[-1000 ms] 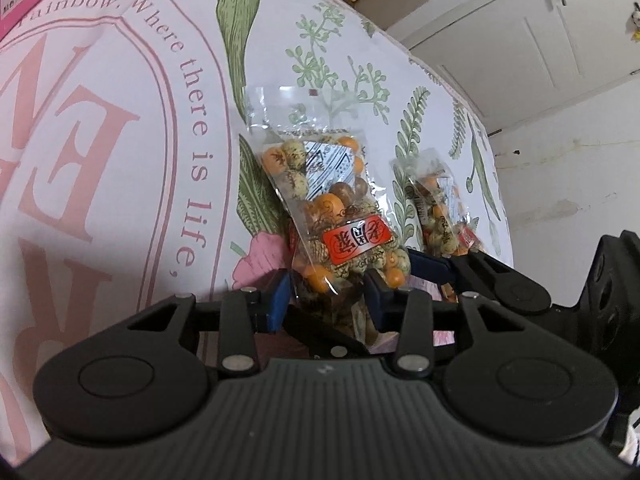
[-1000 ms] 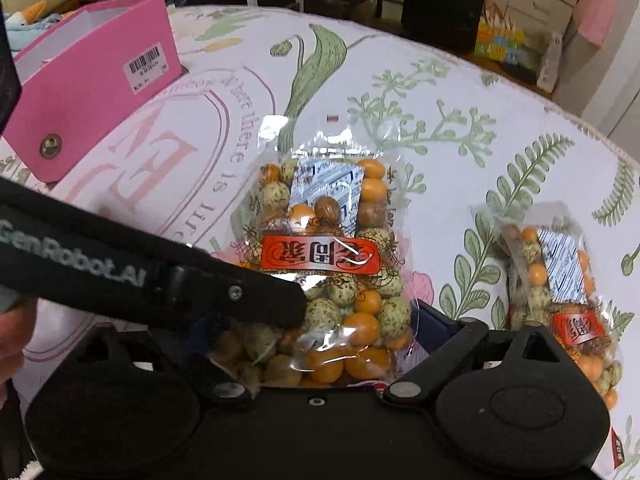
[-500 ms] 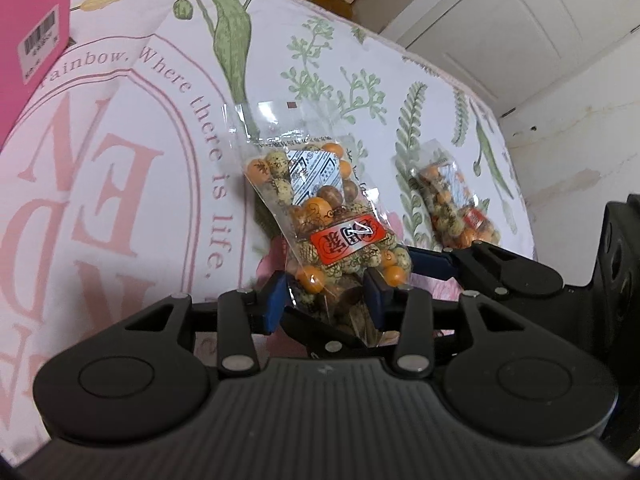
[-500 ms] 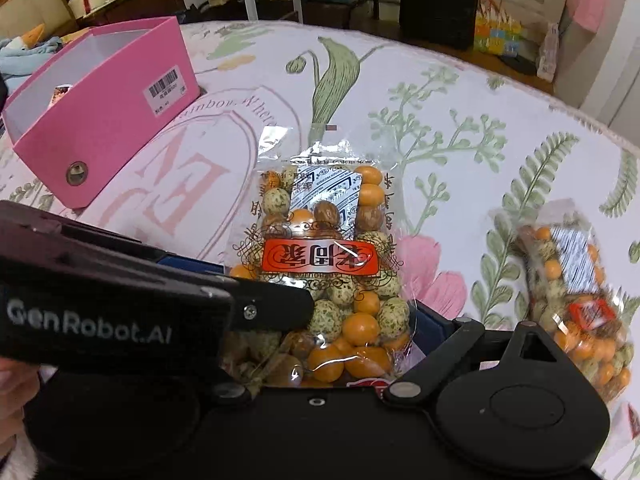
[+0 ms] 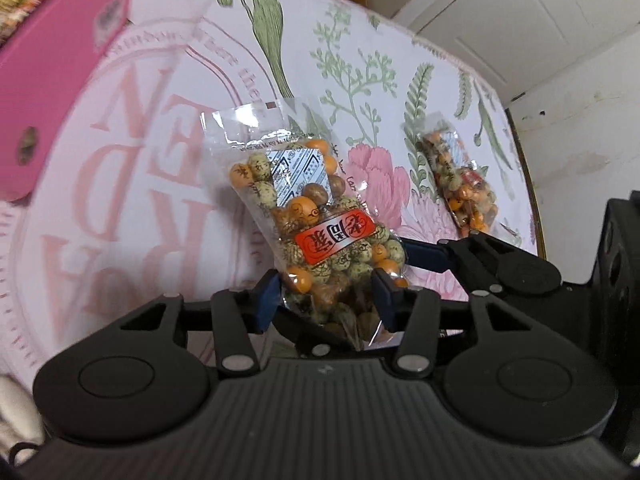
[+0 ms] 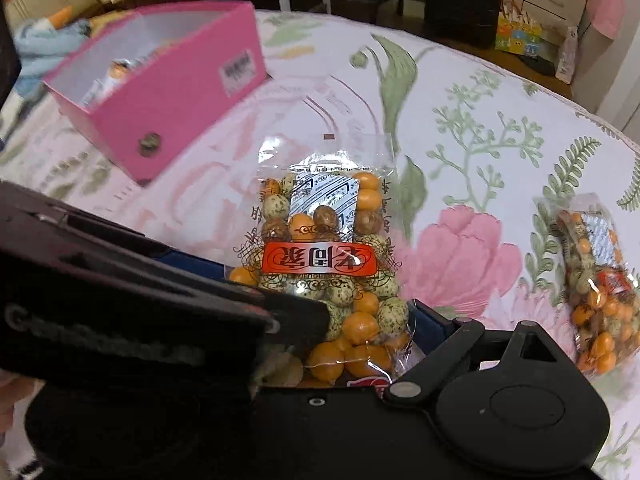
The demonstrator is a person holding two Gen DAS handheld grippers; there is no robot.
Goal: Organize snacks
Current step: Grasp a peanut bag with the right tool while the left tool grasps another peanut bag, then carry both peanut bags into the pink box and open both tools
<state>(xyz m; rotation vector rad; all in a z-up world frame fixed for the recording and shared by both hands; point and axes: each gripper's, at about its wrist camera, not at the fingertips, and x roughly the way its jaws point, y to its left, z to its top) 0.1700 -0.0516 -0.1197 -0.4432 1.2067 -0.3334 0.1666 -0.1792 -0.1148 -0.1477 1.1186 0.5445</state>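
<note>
A clear bag of orange and speckled coated nuts with a red label [image 5: 320, 224] is held up above the floral tablecloth. My left gripper [image 5: 326, 300] is shut on its lower end. My right gripper [image 6: 332, 332] is also shut on the same bag [image 6: 324, 256]; its left finger is hidden behind the left gripper's body. A second, similar nut bag [image 5: 460, 188] lies on the cloth to the right and also shows in the right wrist view [image 6: 596, 292]. An open pink box [image 6: 168, 84] stands at the left with a few packets inside; its corner also shows in the left wrist view [image 5: 52, 76].
The round table's cloth [image 6: 480, 128] has pink lettering, green ferns and a pink flower. The table edge [image 5: 528, 176] runs along the right, with a white wall and door beyond. Furniture, bags and clutter stand behind the table in the right wrist view.
Both grippers have lifted the nut bag and carried it leftward toward the pink box, which now shows much larger in both views. The second bag stays on the cloth.
</note>
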